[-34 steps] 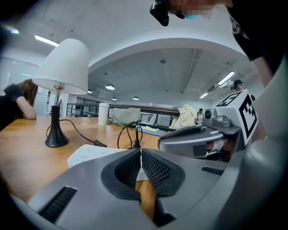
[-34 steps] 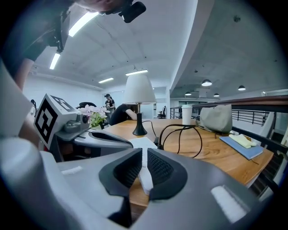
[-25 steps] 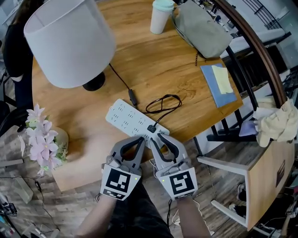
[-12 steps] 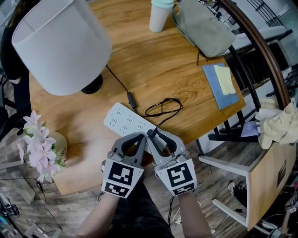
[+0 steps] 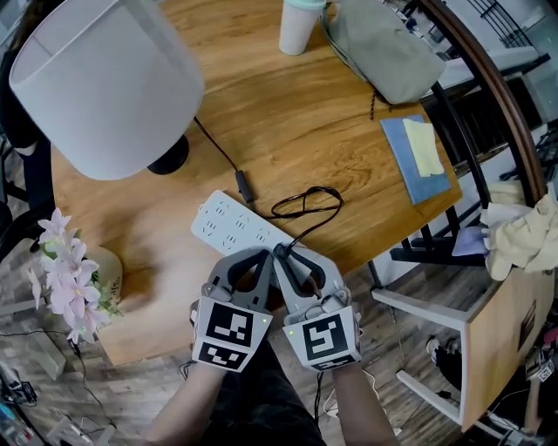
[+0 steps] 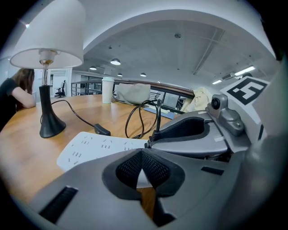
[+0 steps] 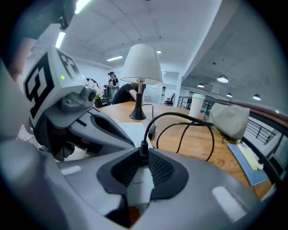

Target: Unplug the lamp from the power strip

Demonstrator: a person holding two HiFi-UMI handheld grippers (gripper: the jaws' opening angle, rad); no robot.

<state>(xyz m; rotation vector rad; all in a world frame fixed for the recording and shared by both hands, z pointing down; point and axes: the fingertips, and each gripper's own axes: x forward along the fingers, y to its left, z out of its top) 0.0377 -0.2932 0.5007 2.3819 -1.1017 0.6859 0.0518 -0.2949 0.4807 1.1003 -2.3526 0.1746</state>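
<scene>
The lamp (image 5: 105, 83) with a white shade stands at the table's far left. Its black cord (image 5: 305, 205) loops to a black plug (image 5: 280, 251) in the near end of the white power strip (image 5: 228, 225). My right gripper (image 5: 283, 256) is closing, and its pads press on both sides of the plug (image 7: 143, 147). The left gripper (image 5: 264, 260) is shut, its tips together right over the strip's near end (image 6: 96, 148), beside the right gripper. In the left gripper view the plug (image 6: 156, 134) shows at the right jaw's tip.
A white cup (image 5: 299, 26), a grey bag (image 5: 384, 48) and a blue notebook (image 5: 417, 157) lie at the far and right side. Pink flowers (image 5: 65, 274) stand at the near left. The table's front edge runs just under the grippers; a chair (image 5: 488, 322) is to the right.
The right gripper has crept left onto the plug and drawn its jaws in around it. The left gripper stays on the strip's end. The strip and cord lie as before.
</scene>
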